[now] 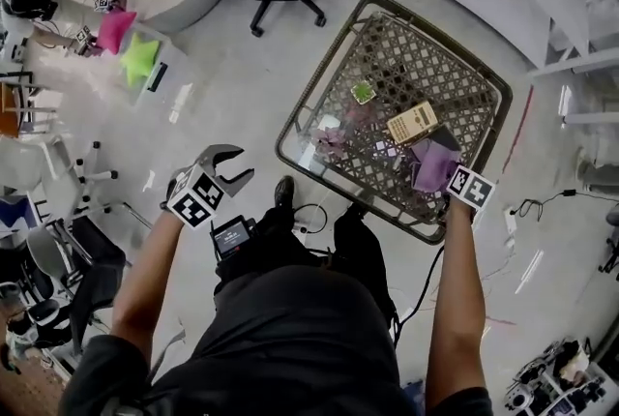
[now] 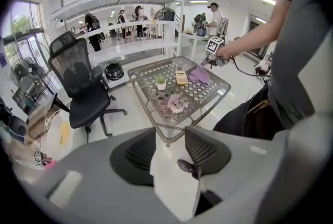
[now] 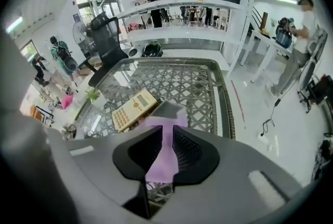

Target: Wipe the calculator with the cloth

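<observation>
Right gripper (image 3: 167,147) in my hand is clamped on the cloth (image 1: 430,163) at the table's (image 1: 426,66) near right side, just beside the calculator (image 1: 413,122). My left gripper (image 1: 244,163) hangs over the floor left of the table, jaws apart, empty.

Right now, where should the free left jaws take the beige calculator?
Probably across the short width of the flat beige calculator, from above on its left: the purple cloth in the right gripper lies by its right side.
</observation>
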Action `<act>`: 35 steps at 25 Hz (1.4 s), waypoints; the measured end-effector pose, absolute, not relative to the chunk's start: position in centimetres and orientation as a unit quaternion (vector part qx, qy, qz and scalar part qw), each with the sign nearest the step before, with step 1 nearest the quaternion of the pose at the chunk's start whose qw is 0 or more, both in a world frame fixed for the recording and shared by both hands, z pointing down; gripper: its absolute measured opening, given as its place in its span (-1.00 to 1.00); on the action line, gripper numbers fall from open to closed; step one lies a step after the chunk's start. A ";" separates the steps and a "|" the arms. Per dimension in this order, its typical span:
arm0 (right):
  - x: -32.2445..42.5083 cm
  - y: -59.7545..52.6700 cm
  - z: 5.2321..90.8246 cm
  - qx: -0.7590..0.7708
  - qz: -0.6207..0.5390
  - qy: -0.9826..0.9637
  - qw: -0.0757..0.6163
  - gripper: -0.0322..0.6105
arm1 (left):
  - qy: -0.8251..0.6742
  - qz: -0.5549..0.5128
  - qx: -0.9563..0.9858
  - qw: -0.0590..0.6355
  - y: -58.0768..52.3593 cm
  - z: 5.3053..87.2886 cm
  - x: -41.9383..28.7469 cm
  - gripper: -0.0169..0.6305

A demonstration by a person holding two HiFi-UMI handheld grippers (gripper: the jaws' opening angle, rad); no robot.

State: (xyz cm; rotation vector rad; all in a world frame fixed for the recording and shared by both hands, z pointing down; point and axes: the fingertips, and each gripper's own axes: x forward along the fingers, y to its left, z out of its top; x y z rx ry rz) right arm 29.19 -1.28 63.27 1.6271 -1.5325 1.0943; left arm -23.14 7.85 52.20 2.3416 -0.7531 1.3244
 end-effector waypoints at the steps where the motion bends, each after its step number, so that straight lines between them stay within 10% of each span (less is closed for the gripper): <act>1: 29.1 -1.5 62.4 0.621 0.419 -0.589 0.304 -0.75 | -0.270 0.463 0.827 0.172 7.7 51.7 -23.3 -0.24; 16: 20.0 -1.7 25.7 0.590 0.201 -0.781 -0.042 -0.70 | -0.354 0.268 0.878 0.180 3.9 39.1 -24.4 -0.24; 35: 18.3 8.4 20.6 0.650 0.165 -0.738 -0.075 -0.70 | -0.295 0.196 0.925 0.138 2.2 34.2 -23.0 -0.24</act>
